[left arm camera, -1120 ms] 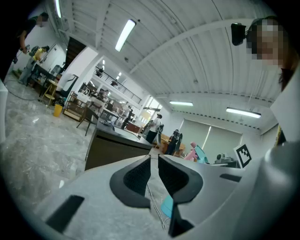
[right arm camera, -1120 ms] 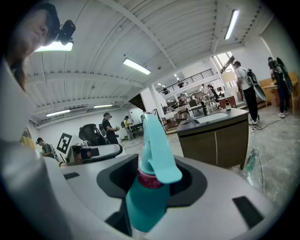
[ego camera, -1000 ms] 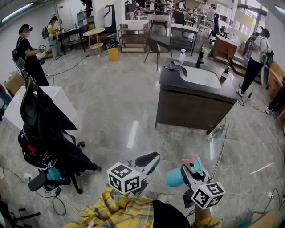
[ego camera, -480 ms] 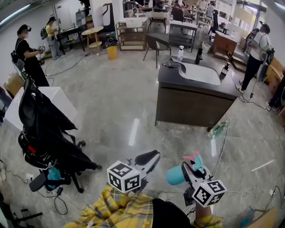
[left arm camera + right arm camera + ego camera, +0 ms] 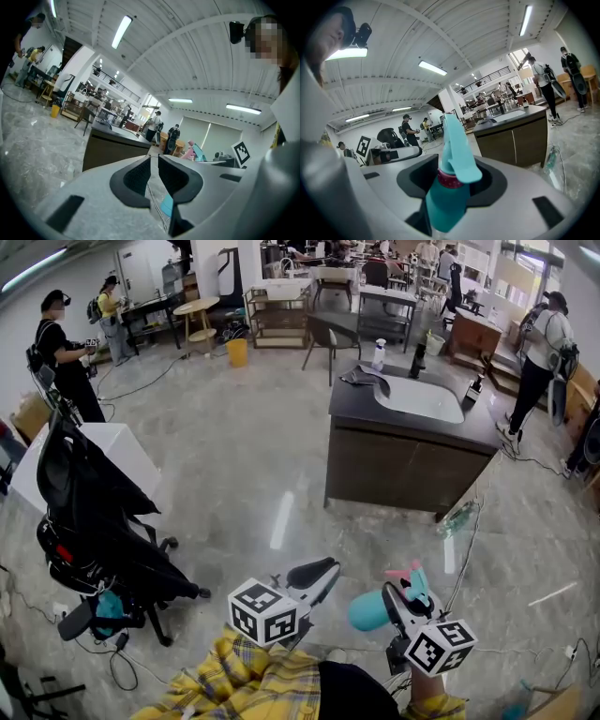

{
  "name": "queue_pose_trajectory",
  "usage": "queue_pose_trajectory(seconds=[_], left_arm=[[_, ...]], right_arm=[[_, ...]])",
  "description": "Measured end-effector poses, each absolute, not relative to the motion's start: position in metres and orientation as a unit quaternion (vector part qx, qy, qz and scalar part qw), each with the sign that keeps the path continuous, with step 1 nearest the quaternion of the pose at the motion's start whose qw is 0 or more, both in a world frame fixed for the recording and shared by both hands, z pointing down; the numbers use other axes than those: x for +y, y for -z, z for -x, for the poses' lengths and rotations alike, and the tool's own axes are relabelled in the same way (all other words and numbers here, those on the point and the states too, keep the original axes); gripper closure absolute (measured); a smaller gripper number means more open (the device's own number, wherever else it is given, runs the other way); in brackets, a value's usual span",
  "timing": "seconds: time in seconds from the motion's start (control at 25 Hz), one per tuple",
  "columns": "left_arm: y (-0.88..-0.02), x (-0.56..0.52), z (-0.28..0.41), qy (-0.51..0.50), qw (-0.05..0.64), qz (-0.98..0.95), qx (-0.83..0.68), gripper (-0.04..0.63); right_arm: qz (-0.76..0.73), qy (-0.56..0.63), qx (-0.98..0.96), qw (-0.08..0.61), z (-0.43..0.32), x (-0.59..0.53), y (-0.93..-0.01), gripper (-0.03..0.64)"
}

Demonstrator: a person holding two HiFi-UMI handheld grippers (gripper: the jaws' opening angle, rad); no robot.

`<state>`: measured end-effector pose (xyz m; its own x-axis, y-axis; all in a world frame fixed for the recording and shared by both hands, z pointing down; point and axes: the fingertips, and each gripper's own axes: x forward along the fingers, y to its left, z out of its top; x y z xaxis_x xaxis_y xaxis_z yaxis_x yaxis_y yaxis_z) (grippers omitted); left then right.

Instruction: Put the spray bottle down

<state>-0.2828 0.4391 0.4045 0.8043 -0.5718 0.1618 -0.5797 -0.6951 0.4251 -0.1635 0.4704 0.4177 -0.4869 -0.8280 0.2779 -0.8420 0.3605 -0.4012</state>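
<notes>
Both hung well short of the desk (image 5: 394, 470), right gripper (image 5: 405, 599) clenching the spray bottle (image 5: 368, 612), left gripper (image 5: 315, 575) closed on nothing; carrying it over seemed next.

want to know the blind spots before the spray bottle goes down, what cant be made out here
- Spray bottle: how full it is can't be told. Its teal wall is opaque in both the right gripper view and the head view.
- Bottles on the counter: too small in the head view to read.
- Counter top: seen nearly edge-on in the right gripper view.
- Floor straight below: covered by the plaid sleeve in the head view.
</notes>
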Motion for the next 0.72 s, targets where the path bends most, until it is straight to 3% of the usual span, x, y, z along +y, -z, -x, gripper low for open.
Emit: queue_pose_trajectory(seconds=[0.72], left_arm=[[-0.4,0.432,0.212,-0.002,0.219,-0.923,-0.317,0.549]], right_arm=[[-0.49,-0.233,-0.84,0.02,0.098,0.461,-0.418,0.443]])
